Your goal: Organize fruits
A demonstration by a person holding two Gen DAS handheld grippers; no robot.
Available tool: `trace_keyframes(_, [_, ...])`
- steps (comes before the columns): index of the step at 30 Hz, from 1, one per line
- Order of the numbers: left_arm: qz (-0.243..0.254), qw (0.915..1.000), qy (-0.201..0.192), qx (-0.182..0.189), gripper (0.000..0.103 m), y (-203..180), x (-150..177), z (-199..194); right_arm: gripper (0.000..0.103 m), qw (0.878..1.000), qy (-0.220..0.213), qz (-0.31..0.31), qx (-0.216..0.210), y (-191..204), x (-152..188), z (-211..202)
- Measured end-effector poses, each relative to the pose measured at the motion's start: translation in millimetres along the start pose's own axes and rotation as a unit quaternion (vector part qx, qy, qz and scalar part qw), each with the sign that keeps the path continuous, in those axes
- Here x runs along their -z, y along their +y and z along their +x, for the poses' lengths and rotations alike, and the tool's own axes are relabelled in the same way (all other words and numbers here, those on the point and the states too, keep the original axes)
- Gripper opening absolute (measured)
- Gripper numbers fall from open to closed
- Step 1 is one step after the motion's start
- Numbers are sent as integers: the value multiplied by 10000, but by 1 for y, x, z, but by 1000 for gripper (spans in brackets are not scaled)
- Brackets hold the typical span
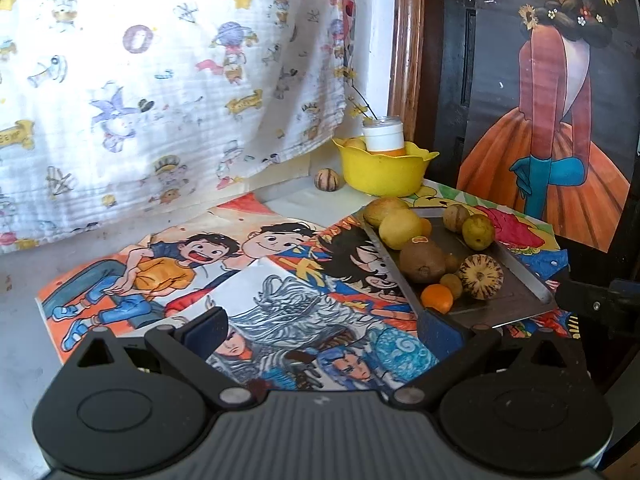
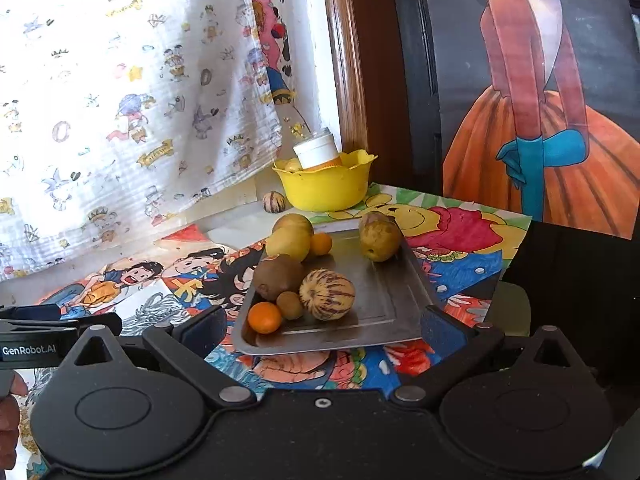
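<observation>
A metal tray (image 2: 384, 300) (image 1: 516, 280) lies on the picture-covered table and holds several fruits: a striped melon (image 2: 327, 294) (image 1: 481, 277), a brown kiwi (image 2: 279, 276) (image 1: 422, 261), a small orange (image 2: 264, 317) (image 1: 437, 298), yellow lemons (image 2: 289, 242) (image 1: 399, 228) and a pear (image 2: 379, 237). A yellow bowl (image 2: 326, 186) (image 1: 382, 174) at the back holds a white jar and a fruit. Another striped fruit (image 2: 274, 201) (image 1: 329, 179) sits left of the bowl. My right gripper (image 2: 324, 330) stands open at the tray's near edge. My left gripper (image 1: 326, 330) is open over the drawings, left of the tray.
A cartoon-print cloth (image 1: 160, 80) hangs at the back left. A wooden frame (image 1: 406, 40) and a dark panel with a painted dancer (image 1: 560, 120) rise behind the table. The left gripper's body (image 2: 44, 332) and a hand show at the left of the right wrist view.
</observation>
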State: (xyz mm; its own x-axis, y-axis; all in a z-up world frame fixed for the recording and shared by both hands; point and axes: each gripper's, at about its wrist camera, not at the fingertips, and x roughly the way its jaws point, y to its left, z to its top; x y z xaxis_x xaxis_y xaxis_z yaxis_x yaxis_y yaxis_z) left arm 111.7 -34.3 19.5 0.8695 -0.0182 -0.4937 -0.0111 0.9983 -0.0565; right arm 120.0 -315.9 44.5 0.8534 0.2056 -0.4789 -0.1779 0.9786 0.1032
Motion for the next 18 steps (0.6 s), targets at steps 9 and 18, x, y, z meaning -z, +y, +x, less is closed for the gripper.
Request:
trace_keyframes(9, [103, 9998, -169, -16, 103, 15, 13, -18, 102, 9995, -151, 111, 247, 26, 17, -22])
trace_keyframes(18, [9, 9998, -188, -67, 103, 28, 26, -24, 102, 9996, -124, 101, 211, 40, 39, -31])
